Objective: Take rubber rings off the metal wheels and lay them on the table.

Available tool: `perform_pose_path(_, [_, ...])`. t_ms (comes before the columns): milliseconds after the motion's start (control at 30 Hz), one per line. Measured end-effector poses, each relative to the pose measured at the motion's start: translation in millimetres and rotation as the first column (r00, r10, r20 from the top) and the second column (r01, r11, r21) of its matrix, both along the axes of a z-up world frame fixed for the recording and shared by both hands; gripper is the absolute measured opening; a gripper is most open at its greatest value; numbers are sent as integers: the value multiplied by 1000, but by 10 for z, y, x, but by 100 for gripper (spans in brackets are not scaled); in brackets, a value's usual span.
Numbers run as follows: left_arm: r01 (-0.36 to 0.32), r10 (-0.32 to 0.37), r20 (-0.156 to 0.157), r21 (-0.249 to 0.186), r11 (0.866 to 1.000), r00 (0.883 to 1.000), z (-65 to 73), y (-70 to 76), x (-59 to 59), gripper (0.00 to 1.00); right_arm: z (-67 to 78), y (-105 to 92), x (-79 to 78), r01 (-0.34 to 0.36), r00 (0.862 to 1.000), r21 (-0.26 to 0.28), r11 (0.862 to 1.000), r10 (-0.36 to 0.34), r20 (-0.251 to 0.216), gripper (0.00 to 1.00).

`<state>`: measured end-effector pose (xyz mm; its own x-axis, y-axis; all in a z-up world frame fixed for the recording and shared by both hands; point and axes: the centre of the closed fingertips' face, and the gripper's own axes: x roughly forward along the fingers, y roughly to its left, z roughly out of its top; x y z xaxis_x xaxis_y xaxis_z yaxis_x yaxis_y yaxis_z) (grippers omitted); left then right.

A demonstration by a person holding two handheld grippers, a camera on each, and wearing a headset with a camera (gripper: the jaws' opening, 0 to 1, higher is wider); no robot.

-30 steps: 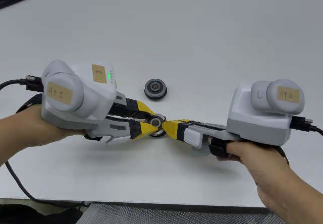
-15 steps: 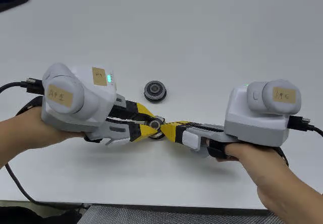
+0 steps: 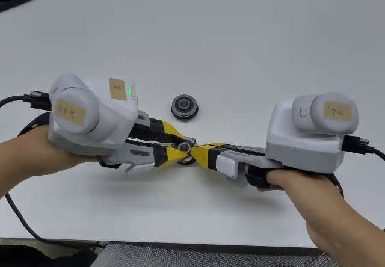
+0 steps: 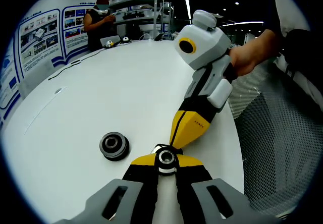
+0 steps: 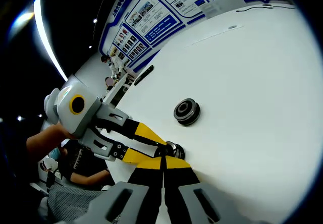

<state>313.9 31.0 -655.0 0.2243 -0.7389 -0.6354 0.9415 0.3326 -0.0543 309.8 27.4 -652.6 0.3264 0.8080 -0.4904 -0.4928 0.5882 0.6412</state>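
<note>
Clamping one metal wheel (image 3: 185,148), left gripper (image 4: 166,161) jaws meet right gripper (image 5: 162,161) jaws, closed together at its rim

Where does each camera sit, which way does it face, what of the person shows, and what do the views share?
Head view: on the headset, facing down at the table; left hand, right hand, left gripper and right gripper meet at the held wheel.
Left gripper view: on that gripper, along its jaws, facing the right gripper and hand.
Right gripper view: likewise, facing the left gripper and hand.
Shared: all show the loose wheel.
</note>
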Motion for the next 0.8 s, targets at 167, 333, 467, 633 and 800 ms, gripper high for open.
perform_pose_path(167, [-1,1,-1,-1,1000,1000,1,-1,-1,12,-1,-6,-1,-1,1000,-5,1000,1,1,0])
perform_pose_path(333, [-2,2,1,-2,1000,1000,5,-6,-4,12,8,-10,-6,0,1000,-6,1000,0,3,0])
perform_pose_path(467, [1,-1,2,-2,1000,1000,5,-4,-4,12,19,-10,-9,6,1000,-2,1000,-6,-6,0])
perform_pose_path(633, [3,-3,2,-2,1000,1000,1,1,-6,12,24,0,-14,-1,1000,-10,1000,1,0,0])
perform_pose_path(800, [4,-4,4,-2,1000,1000,-1,3,-7,12,39,-1,-25,-8,1000,-13,1000,8,14,0])
